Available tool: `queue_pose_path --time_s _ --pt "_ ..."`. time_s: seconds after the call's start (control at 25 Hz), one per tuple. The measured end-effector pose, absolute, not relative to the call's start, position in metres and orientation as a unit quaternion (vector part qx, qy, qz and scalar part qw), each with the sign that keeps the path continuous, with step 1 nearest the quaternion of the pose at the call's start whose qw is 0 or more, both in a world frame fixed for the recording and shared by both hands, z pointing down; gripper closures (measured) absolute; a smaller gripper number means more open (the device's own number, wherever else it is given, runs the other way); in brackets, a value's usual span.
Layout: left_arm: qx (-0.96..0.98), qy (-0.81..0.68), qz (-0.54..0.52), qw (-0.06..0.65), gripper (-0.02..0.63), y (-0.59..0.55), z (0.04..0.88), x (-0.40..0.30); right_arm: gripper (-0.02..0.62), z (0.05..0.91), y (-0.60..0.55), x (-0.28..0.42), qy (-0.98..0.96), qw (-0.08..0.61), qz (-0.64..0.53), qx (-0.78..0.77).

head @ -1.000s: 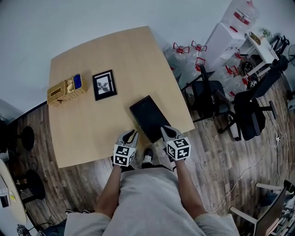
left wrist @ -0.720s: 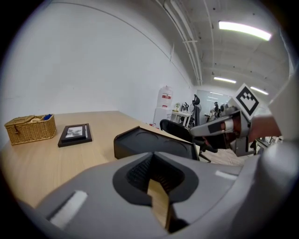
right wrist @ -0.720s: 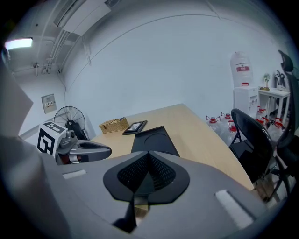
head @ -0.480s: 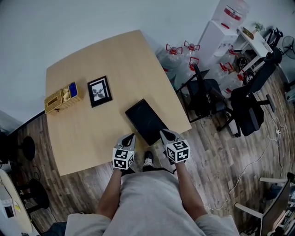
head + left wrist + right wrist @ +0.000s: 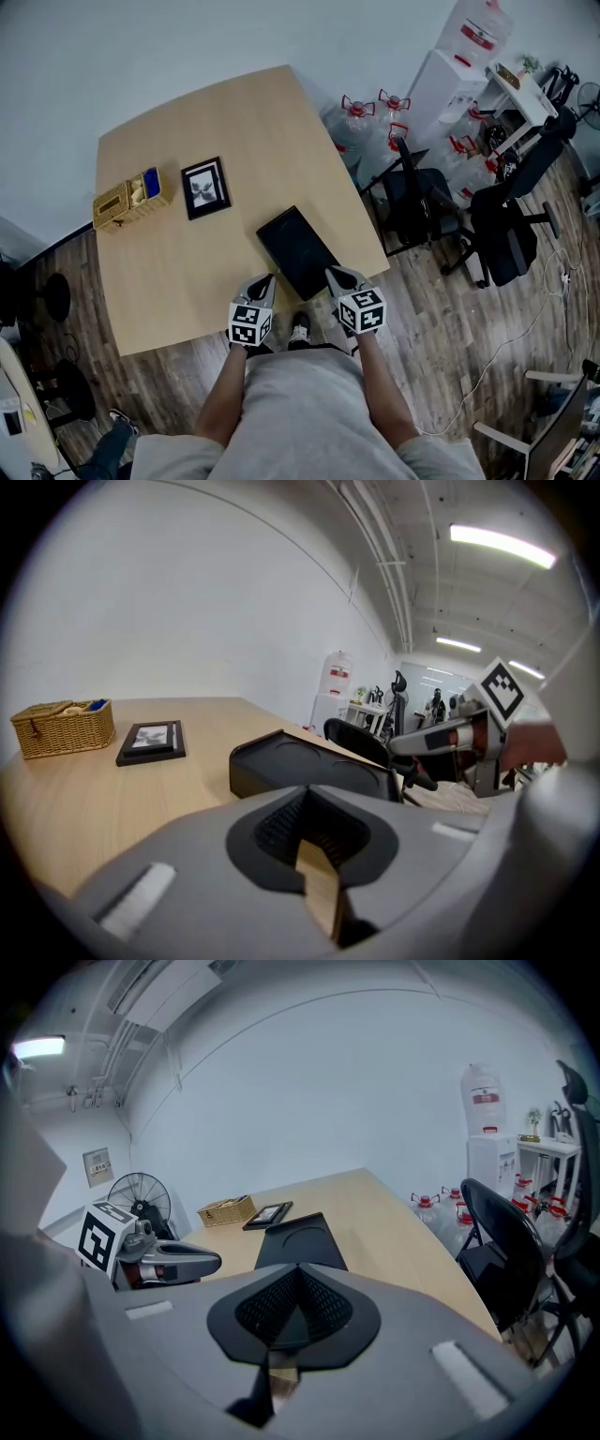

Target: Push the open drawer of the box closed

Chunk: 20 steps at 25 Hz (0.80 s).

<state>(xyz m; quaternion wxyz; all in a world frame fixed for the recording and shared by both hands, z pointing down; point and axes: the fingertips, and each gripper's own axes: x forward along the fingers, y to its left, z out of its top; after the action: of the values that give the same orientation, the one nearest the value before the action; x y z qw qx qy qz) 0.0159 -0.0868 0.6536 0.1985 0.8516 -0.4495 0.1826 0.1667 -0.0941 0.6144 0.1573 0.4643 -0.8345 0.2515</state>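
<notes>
Desk [image 5: 187, 112]: smooth light wood and mostly bare, so nothing would stop a sliding object.

Box [image 5: 298, 251]: black and flat, lying at an angle on the desk's near right part, with its near end right at the desk edge between the 2 tools. I can't make out a drawer front in any view, so which end is open is a guess. Probably the near end.

Risks:
1. The box slides instead of the drawer. It looks light and nothing backs it, so a 1-tool push likely shoves the whole box up the desk. Fix: brace the far end with the other tool.
2. An off-axis push. The box sits skewed to the person, so a straight-ahead shove would spin it or jam the drawer.
3. Near-edge overhang. Any pull or downward press there could tip the box off the desk.

Picture frame [image 5: 205, 187] and wicker basket [image 5: 131, 197]: well apart from the box at far left, and only at risk if the box slides a long way.

Left tool [image 5: 266, 279]: jaws pressed together with nothing between them, just left of the box's near end and not touching it.

Right tool [image 5: 335, 275]: jaws also together and empty, just right of that end. Narrow closed tips could skate off a slick face.
</notes>
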Motion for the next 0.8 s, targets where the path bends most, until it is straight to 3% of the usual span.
queue_pose_path --time_s 0.8 --pt "0.843 -0.465 0.171 0.21 0.554 -0.092 0.654 0.013 0.592 0.622 -0.096 0.17 -0.837 0.168 0.248 0.457"
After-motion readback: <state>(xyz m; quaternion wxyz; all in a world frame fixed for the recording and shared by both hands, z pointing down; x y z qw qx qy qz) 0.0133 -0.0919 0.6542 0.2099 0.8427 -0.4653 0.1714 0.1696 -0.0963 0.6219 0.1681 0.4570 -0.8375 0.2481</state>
